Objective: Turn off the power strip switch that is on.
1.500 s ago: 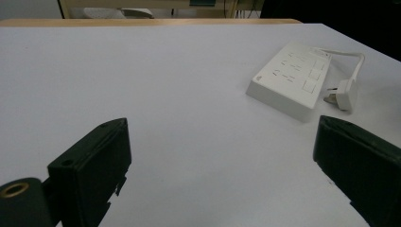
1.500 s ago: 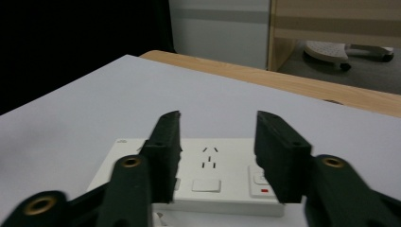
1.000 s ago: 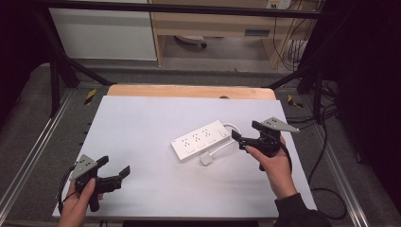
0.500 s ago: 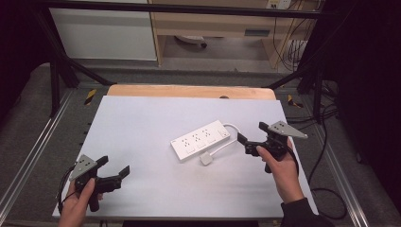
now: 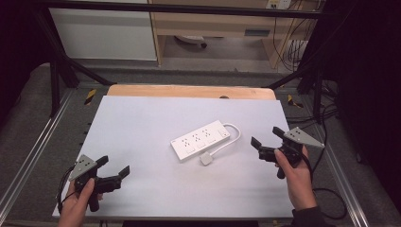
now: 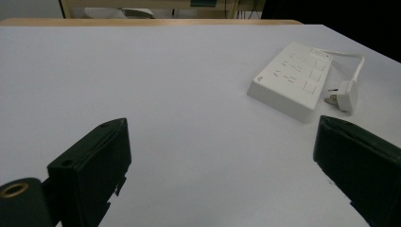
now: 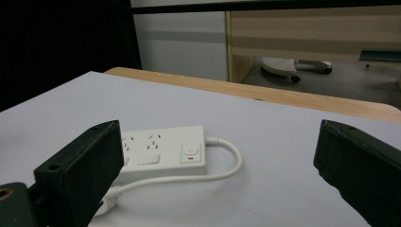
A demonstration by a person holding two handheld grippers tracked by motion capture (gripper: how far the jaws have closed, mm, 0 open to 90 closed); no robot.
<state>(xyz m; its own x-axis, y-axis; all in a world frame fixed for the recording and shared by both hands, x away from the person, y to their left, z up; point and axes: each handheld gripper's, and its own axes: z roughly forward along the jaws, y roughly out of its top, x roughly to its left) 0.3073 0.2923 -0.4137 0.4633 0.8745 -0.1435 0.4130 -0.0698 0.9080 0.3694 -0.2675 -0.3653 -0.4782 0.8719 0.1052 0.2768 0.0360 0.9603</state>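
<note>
A white power strip [image 5: 201, 140] lies flat near the middle of the white table [image 5: 142, 118]. Its short cable loops round to a white plug [image 5: 206, 160] just in front of it. My right gripper [image 5: 265, 137] is held open a little right of the strip, jaws pointing at it and touching nothing. Between those wide jaws the right gripper view shows the strip's switch end [image 7: 189, 153]. My left gripper [image 5: 114, 165] rests open at the near left corner. In its view the power strip [image 6: 291, 78] and plug [image 6: 344, 92] lie far off, ahead and to the right.
A wooden strip [image 5: 189, 91] runs along the table's far edge. Metal frame rails [image 5: 28, 161] flank both sides. Beyond the table are a white cabinet [image 5: 104, 33] and wooden shelving [image 5: 213, 23]. Dark cables [image 5: 326, 198] trail off the right side.
My right gripper has drawn back to the right and nearer to the person, away from the power strip, still open. The left gripper and the strip have not moved.
</note>
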